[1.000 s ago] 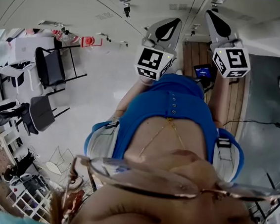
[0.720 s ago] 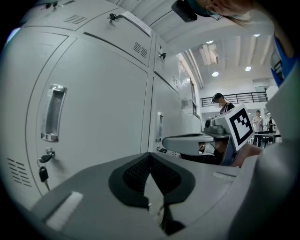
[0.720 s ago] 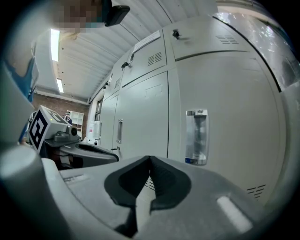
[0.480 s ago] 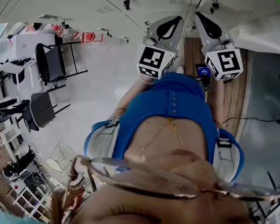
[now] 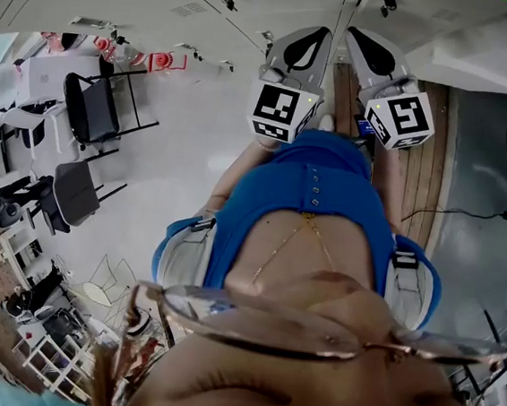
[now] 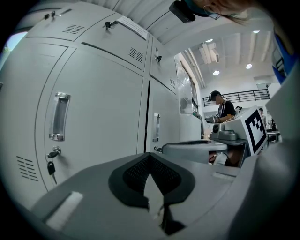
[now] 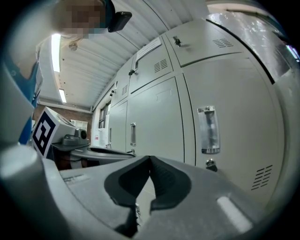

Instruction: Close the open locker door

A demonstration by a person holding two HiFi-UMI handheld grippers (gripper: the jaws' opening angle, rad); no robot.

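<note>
- The left gripper (image 6: 150,158) is keeping its fingers (image 6: 133,176) pressed together, with nothing between them.
- The right gripper (image 7: 150,160) is clenching its fingers (image 7: 166,180) too, also on nothing.
- The right gripper is swinging in beside the left one; a second ago it was farther out to the side.
- The left gripper is staying where it was.
- The locker door (image 6: 98,126) is standing just ahead of the fingers, flat in line with its neighbours, with a key (image 6: 50,169) hanging under its handle (image 6: 59,117).

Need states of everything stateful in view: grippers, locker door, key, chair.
Left gripper: jaws shut, empty.
Right gripper: jaws shut, empty.
Locker door: closed.
Key: hanging from that door's lock.
Chair: unfolded, unoccupied.
</note>
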